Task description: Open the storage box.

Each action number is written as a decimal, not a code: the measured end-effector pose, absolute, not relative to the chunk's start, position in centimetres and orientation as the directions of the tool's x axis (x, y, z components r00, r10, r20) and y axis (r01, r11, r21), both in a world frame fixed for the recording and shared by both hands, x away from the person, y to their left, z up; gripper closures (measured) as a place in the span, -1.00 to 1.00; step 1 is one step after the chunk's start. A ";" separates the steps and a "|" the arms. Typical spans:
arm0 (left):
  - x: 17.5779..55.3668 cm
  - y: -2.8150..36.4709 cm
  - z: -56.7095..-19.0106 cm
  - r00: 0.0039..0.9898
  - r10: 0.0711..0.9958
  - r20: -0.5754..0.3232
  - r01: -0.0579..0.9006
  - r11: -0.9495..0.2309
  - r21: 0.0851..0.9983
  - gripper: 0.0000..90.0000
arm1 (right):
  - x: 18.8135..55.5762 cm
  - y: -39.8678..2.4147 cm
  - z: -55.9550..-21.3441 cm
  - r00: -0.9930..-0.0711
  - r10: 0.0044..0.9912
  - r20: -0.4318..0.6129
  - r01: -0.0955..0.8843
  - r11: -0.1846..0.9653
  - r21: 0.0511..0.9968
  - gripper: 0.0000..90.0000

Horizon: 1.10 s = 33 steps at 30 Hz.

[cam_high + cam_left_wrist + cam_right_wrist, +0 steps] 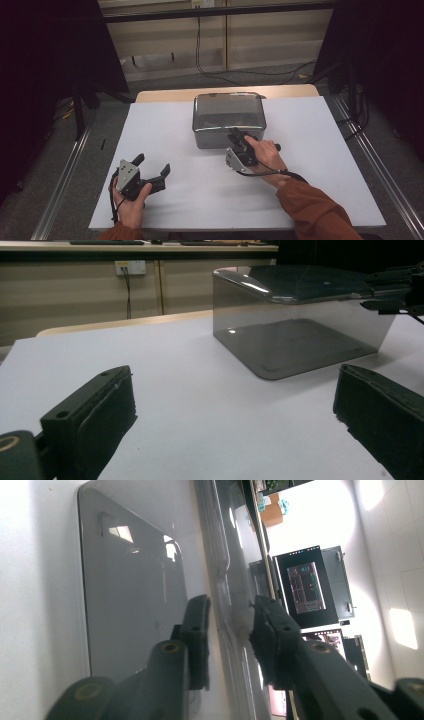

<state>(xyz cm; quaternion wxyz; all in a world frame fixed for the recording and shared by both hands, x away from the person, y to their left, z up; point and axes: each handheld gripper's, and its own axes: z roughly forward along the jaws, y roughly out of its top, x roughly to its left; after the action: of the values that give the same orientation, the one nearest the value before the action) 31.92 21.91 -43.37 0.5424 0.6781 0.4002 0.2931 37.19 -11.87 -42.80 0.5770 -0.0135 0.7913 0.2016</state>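
box: clear smoky plastic box (229, 120) stands at the far middle of the white table (165, 150)
contents: nothing seen inside through its see-through walls
lid: closed on top, glossy
right claw: (239, 136) at the box's near rim, jaws pinching the lid's edge (227, 625)
left claw: (152, 167) jaws wide apart, holding nothing, well apart from the box

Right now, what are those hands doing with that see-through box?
A person holds a black claw in each hand. The right claw has closed on the near rim of the smoky transparent plastic box with its lid on the white table. The left claw waits open, resting apart from the box.
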 end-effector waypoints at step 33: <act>32.8 20.6 -43.0 0.587 0.806 -0.078 0.241 -0.081 0.967 -0.93 | 37.3 -11.9 -41.8 -0.333 0.215 -0.918 -0.274 0.910 0.313 0.69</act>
<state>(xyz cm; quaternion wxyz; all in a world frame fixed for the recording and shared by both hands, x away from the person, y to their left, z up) 32.79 20.58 -42.95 0.5620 0.6910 0.3787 0.2515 37.31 -11.89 -41.79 0.5772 -0.0185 0.7884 0.2119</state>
